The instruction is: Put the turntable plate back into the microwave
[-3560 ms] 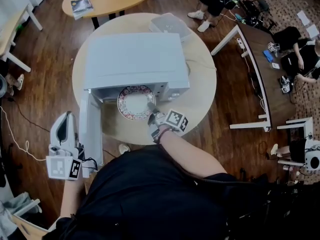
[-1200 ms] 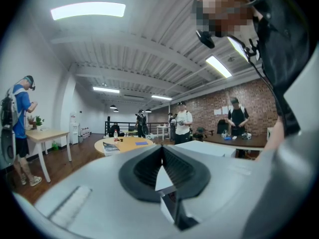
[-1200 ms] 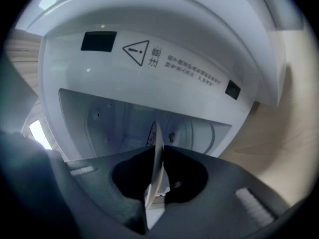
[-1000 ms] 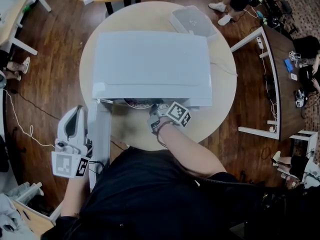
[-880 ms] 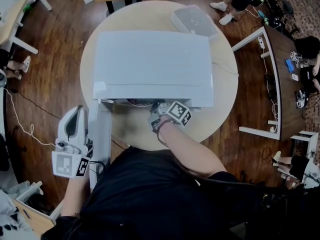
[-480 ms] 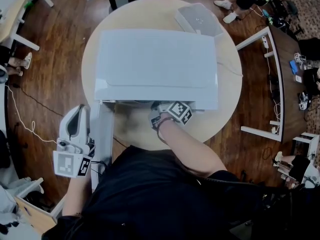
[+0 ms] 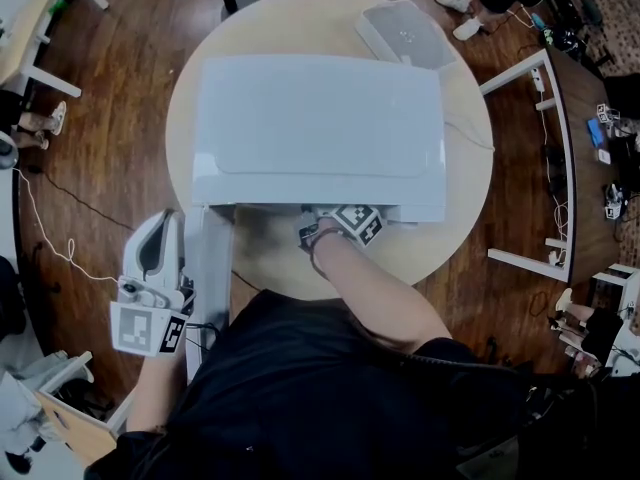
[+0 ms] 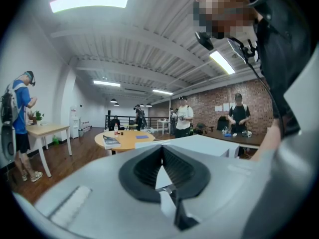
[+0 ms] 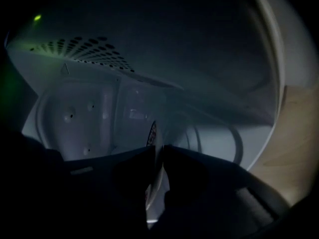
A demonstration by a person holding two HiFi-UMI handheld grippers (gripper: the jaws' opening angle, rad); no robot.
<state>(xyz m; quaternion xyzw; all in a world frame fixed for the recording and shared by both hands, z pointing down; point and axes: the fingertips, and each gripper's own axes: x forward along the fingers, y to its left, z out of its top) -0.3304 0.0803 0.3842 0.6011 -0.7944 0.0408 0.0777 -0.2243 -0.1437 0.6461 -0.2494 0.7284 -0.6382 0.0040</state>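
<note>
turntable plate [image 9: 151,132] now inside the microwave [image 7: 315,128] cavity; seconds ago it sat out front. right gripper [image 9: 158,151] clamps its rim, plate edge-on, probably not yet seated. left gripper [image 7: 150,293] closed, empty, near-left by the door [image 7: 207,268].

No legible text or labels.

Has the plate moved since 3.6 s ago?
Yes: inward past the microwave front edge, now hidden under its top; right gripper holds the plate inside.
</note>
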